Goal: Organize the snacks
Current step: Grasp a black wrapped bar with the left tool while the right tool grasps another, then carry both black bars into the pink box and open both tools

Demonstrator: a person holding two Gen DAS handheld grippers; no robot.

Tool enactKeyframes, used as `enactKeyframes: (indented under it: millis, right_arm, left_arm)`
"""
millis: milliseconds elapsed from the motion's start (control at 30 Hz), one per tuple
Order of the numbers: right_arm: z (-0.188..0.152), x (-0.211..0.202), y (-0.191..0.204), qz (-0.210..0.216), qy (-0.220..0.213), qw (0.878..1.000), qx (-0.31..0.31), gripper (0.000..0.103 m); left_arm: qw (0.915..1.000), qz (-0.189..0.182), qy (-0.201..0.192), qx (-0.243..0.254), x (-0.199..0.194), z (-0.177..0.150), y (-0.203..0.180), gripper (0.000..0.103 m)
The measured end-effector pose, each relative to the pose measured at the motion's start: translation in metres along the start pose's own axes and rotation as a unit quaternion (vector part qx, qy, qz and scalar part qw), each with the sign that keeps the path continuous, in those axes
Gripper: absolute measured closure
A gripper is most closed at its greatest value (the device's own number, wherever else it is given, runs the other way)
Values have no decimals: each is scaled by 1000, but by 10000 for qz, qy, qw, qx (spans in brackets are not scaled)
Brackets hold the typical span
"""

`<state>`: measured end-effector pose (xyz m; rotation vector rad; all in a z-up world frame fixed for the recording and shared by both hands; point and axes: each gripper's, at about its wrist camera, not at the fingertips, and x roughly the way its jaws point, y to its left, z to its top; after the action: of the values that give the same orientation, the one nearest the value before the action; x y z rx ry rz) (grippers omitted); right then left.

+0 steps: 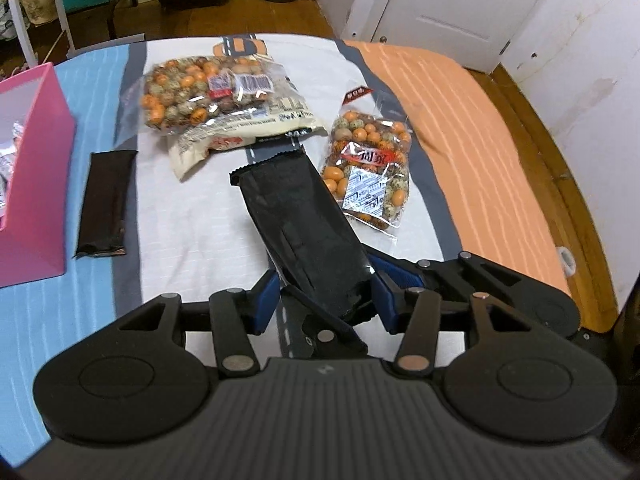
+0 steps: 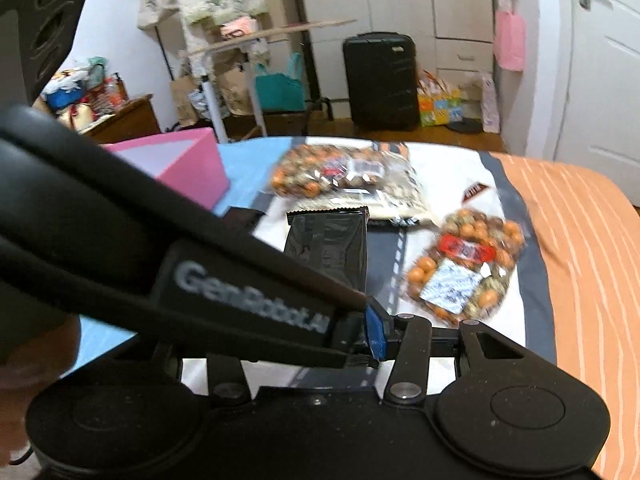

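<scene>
A black snack packet point(image 1: 304, 228) lies tilted over the bed, its near end between the blue pads of my left gripper point(image 1: 326, 300), which is open around it. My right gripper point(image 1: 384, 280) comes in from the right and is shut on the packet's near end. In the right wrist view the packet point(image 2: 328, 252) points away from my right gripper point(image 2: 360, 336), and the left gripper's body point(image 2: 180, 264) hides its left finger. A second black packet point(image 1: 106, 204) lies flat to the left. A large nut bag point(image 1: 216, 92) and a small nut bag point(image 1: 370, 168) lie beyond.
A pink box point(image 1: 32, 184) with wrapped items inside stands at the left on the blue stripe of the bedspread point(image 1: 200, 216). The bed's wooden edge point(image 1: 568, 184) and white doors lie to the right. A suitcase point(image 2: 380, 80) and clutter stand beyond the bed.
</scene>
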<state>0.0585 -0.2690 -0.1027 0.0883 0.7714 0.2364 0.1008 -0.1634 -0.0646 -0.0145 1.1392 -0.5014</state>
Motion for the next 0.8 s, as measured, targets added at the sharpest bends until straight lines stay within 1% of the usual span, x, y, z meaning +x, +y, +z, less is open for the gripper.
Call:
enactKeyframes:
  millis: [100, 233, 367, 433, 500, 567, 667, 800]
  right_arm:
    - [10, -5, 9, 179, -63, 9998, -104, 51]
    - [26, -9, 26, 414, -119, 9983, -398, 51]
    - [44, -9, 54, 605, -56, 9943, -876, 51]
    - [54, -10, 69, 670, -71, 9915, -1113, 51]
    - [66, -12, 83, 775, -71, 9878, -1345, 51]
    - [80, -15, 97, 890, -129, 9849, -1483, 51]
    - [102, -13, 120, 1083, -227, 9796, -1680, 51]
    - [129, 8, 156, 1389, -215, 9712, -1924, 50]
  left_arm:
    - [9998, 7, -133, -142, -20, -1, 10, 56]
    - [9991, 89, -322, -263, -47, -4, 25, 58]
    - [9974, 129, -443, -559, -69, -4, 51, 58]
    - [9958, 99, -553, -729, -83, -4, 66, 58]
    - [9932, -8, -698, -930, -99, -4, 83, 58]
    - [9910, -50, -876, -1014, -116, -2, 98, 58]
    - [9872, 34, -1144, -1113, -140, 4, 123, 58]
    - [9809, 271, -1291, -1432, -159, 16, 166, 58]
